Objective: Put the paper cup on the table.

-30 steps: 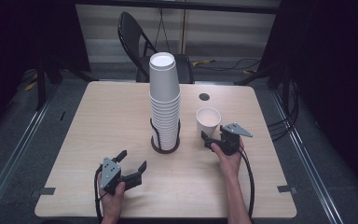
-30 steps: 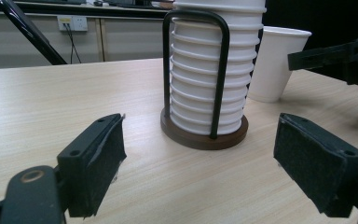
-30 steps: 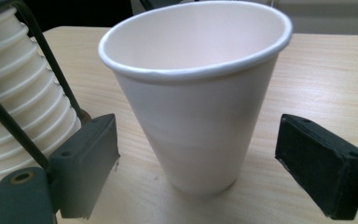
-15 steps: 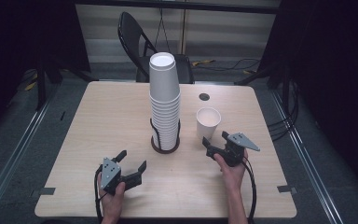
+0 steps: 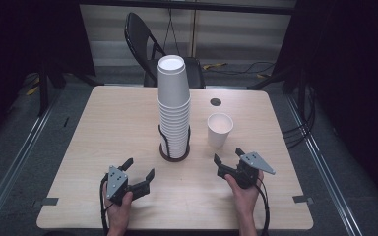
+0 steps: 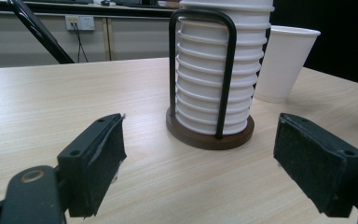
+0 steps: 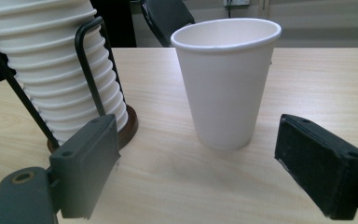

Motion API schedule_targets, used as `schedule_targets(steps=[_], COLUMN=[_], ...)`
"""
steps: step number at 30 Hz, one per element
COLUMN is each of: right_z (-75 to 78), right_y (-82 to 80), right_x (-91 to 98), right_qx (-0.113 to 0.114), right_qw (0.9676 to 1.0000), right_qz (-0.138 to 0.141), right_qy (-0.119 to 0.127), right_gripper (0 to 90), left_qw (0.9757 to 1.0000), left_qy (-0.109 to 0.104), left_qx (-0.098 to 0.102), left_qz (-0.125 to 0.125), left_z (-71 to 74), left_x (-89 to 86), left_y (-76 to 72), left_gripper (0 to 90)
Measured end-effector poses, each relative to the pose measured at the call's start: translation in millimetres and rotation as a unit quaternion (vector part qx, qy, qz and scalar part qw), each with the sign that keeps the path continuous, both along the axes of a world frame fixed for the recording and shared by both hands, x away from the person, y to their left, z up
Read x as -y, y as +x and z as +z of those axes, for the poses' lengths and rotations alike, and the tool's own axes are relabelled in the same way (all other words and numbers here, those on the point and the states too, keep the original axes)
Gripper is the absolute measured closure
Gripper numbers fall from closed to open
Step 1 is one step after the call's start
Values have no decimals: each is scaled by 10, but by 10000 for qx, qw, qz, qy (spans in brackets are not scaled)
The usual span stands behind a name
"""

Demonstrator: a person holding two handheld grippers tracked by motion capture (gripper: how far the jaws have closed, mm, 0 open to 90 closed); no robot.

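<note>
R gripper [image 5: 229, 158] backed off cup [image 5: 220, 130], jaws apart.

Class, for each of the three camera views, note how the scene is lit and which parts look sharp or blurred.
High view: the table is evenly lit, its surroundings dark, the picture slightly soft. Left gripper view: the cup stack is sharp, while the near left tongs look softer. Right gripper view: the single paper cup is crisp with a faint shadow; the right tongs blur.
</note>
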State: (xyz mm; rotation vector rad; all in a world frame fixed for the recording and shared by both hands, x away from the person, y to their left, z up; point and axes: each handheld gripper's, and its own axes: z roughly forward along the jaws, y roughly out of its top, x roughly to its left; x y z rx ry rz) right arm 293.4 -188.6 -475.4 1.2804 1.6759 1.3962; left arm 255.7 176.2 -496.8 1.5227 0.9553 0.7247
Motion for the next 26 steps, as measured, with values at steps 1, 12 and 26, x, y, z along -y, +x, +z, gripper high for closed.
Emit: schedule_targets(steps=[1, 12, 26], right_z=[-8, -111, -196], right_y=[-23, -257, -313], right_x=[-12, -171, -246], right_qx=[12, 216, 108], right_qw=[10000, 9997, 9998], right_qz=[31, 15, 162], right_qy=[38, 106, -23], right_gripper=[134, 139, 132], left_qw=[10000, 10000, 9999], left_qy=[-6, -72, -104], left_qx=[4, -24, -30], left_qz=[-5, -36, 4], left_z=[0, -1, -2], left_x=[-2, -15, -15], left_y=[-1, 4, 6], left_gripper=[162, 156, 155])
